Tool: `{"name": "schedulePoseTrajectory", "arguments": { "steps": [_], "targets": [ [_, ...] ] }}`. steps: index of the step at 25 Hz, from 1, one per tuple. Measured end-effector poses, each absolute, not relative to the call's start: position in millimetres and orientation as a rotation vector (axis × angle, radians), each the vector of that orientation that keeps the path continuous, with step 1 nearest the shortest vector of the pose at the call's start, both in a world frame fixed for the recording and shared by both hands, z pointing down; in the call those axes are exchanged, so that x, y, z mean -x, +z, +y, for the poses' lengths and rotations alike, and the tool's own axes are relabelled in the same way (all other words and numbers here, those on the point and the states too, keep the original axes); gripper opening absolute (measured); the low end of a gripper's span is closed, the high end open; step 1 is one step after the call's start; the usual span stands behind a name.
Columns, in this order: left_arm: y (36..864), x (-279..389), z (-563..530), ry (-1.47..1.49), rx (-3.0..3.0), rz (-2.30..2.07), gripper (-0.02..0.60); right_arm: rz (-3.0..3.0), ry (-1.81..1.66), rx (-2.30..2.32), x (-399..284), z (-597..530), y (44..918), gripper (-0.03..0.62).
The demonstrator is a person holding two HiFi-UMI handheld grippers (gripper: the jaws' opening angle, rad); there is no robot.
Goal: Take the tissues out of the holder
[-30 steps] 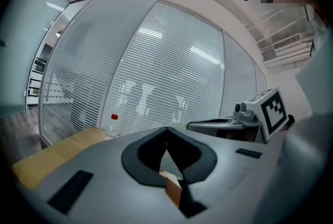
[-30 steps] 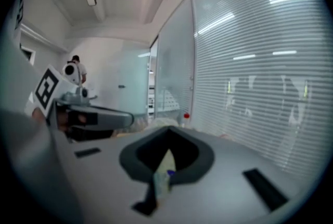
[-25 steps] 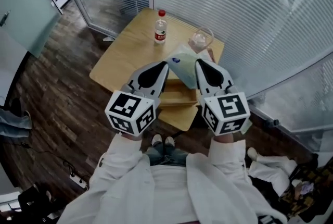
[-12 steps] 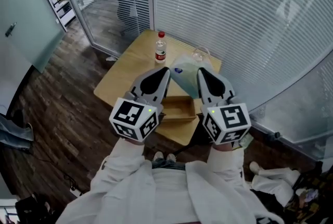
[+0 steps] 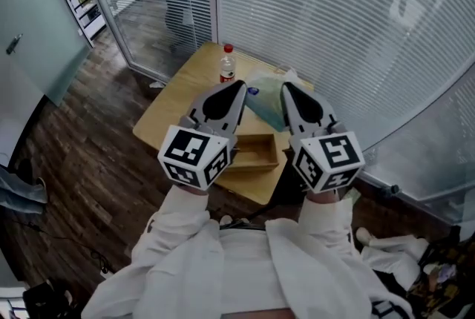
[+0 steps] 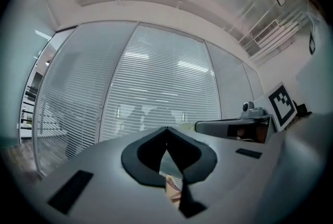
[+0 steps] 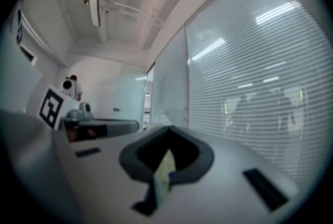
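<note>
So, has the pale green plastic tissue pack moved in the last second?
Yes. The tissue pack, pinched in the right gripper, has lifted up and away from the light wooden holder.

On table (image 5: 172, 99): water bottle (image 5: 227, 65) at far side, tissue pack (image 5: 266, 101) right of it, wooden holder (image 5: 252, 153) by near edge.

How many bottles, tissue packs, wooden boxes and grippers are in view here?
Clear plastic bottle with red cap: 1
Pale green tissue pack: 1
Open wooden box: 1
Grey grippers: 2, left gripper, right gripper
Total: 5
</note>
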State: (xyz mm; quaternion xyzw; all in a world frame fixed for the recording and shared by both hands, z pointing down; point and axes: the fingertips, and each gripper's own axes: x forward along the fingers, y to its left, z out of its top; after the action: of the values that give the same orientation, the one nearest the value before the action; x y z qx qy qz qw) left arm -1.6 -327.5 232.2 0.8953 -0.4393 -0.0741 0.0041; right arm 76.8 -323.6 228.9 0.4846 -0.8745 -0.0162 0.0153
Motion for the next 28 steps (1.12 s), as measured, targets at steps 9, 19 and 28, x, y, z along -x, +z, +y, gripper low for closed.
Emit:
{"name": "schedulePoseTrajectory", "arguments": {
  "steps": [9,19,28],
  "targets": [
    [232,2,-325,-0.246,-2.798,-1.381,0.009,-2.739,-0.022,-1.517,-80,-324,230,0.011],
    [235,-1,-322,-0.242,-2.798,-1.369,0.009,-2.733,-0.012,-1.531,-84,-324,231,0.011],
    [241,-3,-317,-0.240,-2.779,-1.324,0.009,-2.734,0.006,-1.537,-85,-318,233,0.011]
  ]
}}
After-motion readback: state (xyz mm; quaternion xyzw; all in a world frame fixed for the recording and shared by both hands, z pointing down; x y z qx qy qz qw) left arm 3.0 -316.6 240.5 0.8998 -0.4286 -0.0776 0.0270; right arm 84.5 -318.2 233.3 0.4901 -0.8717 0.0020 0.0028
